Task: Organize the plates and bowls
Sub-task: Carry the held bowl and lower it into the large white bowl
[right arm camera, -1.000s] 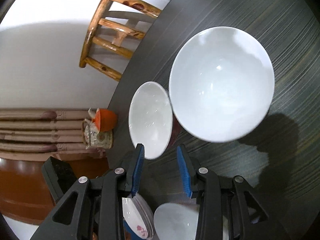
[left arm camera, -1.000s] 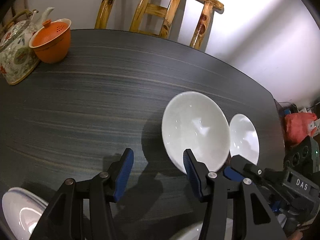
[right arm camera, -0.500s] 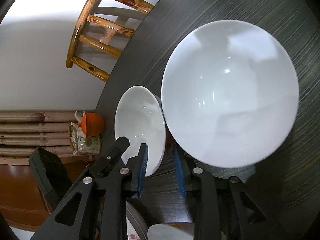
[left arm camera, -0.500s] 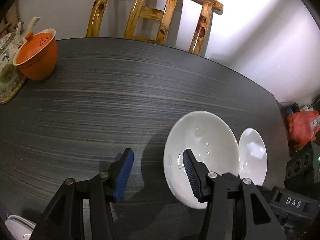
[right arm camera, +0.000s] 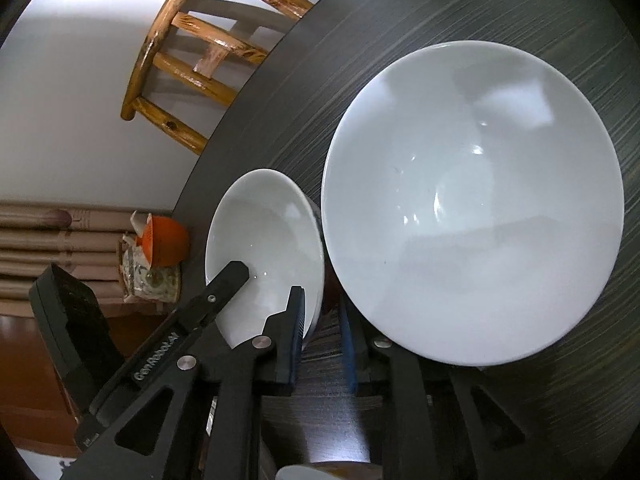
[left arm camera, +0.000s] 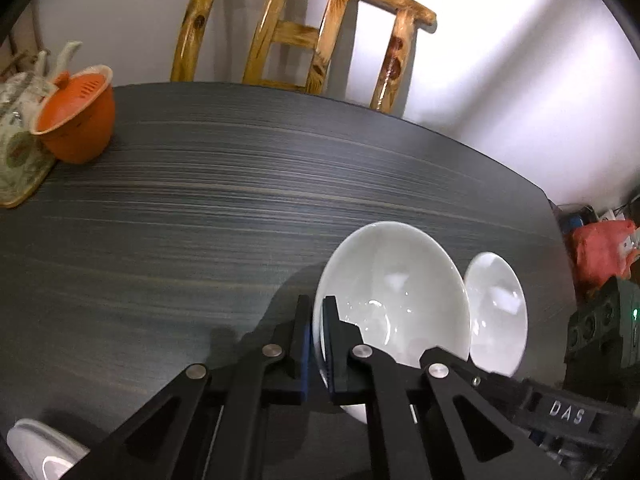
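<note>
A large white bowl (left arm camera: 400, 292) (right arm camera: 472, 200) sits on the dark table (left arm camera: 200, 200), with a small white bowl (left arm camera: 496, 308) (right arm camera: 264, 232) right beside it. My left gripper (left arm camera: 317, 312) is shut on the large bowl's near left rim, one pad inside and one outside. My right gripper (right arm camera: 322, 308) straddles the small bowl's rim on the side next to the large bowl. Its jaws are closing: the left pad is inside the bowl, while a strip of table still shows between the rim and the right pad.
A wooden chair (left arm camera: 304, 32) (right arm camera: 192, 72) stands behind the table's far edge. An orange lidded pot (left arm camera: 76, 116) and a floral teapot (left arm camera: 16, 148) sit at the far left. A white plate (left arm camera: 36, 452) lies near left. A red bag (left arm camera: 600, 248) lies beyond the right edge.
My left jaws went from wide apart to closed on the large bowl's rim. My right gripper came closer to the small bowl and its jaws narrowed around its rim.
</note>
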{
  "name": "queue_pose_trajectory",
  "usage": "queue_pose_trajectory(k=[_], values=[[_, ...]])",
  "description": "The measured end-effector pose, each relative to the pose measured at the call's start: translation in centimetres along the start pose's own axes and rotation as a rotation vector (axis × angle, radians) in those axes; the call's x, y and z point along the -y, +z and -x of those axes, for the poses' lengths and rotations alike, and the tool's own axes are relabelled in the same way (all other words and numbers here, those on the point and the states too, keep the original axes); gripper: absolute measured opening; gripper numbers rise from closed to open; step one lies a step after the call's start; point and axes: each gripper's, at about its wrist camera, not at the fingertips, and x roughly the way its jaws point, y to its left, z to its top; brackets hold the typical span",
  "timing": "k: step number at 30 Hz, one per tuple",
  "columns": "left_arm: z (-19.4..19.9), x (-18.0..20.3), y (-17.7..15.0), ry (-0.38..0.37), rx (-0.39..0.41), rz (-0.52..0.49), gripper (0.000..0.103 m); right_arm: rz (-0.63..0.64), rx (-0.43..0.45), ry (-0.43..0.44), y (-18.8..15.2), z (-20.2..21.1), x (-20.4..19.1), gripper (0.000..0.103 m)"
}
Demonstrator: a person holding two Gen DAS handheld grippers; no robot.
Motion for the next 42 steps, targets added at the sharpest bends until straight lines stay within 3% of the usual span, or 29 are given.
queue_pose_trajectory(k=[8, 16, 22, 27, 42], values=[[6.4, 1.0, -3.8, -0.071, 0.079, 0.014, 0.006, 0.11, 0.029, 0.057, -2.7, 4.2, -1.2, 0.017], [10.6, 3.6, -10.2, -0.093, 0.094, -0.024, 0.006, 0.227, 0.045, 0.079, -8.4, 9.8, -1.0, 0.017], [10.4, 3.9, -15.3, -0.088, 0.055, -0.018, 0.005, 0.258, 0.031, 0.06, -12.5, 11.7, 1.1, 0.016], [9.2, 3.4, -17.5, -0.068, 0.023, -0.001, 0.005, 0.27, 0.015, 0.027, -14.5, 11.7, 2.7, 0.016], [6.7, 3.1, -18.6, -0.005, -0.003, -0.024, 0.007, 0.279, -0.006, -0.028, -15.2, 9.7, 3.5, 0.015]])
